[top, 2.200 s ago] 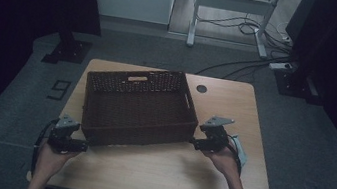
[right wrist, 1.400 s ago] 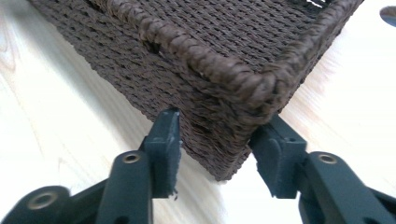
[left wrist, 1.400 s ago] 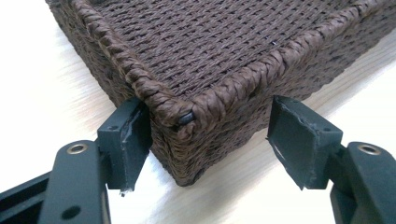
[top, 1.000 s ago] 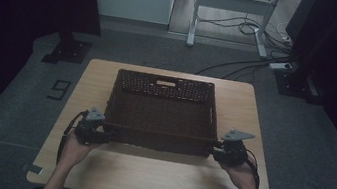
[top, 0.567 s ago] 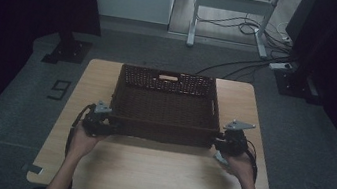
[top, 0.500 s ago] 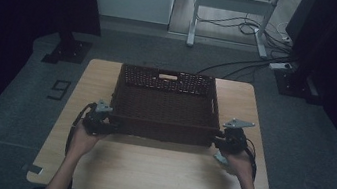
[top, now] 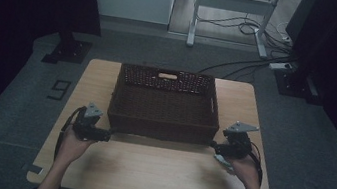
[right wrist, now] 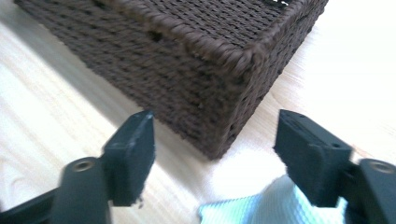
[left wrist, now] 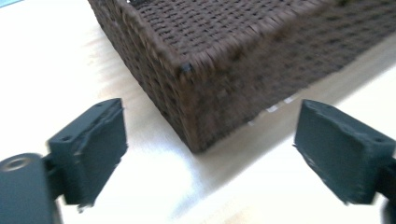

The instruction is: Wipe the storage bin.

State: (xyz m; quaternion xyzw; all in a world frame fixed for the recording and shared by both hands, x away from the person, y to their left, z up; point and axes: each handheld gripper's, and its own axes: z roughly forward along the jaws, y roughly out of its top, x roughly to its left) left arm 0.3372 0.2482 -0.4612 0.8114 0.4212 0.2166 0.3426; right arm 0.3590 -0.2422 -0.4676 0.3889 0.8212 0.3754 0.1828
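A dark brown woven basket (top: 165, 105), rectangular and open-topped with a handle slot in its far wall, sits square on the far half of the wooden table (top: 154, 173). At its near left corner the left gripper (top: 106, 134) has just spread its jaws and holds nothing. At the near right corner the right gripper (top: 213, 145) likewise gapes free. Bare tabletop lies near the person and in narrow strips either side.

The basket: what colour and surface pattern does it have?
Dark brown, tightly woven wicker basket; clearest in the right gripper view.
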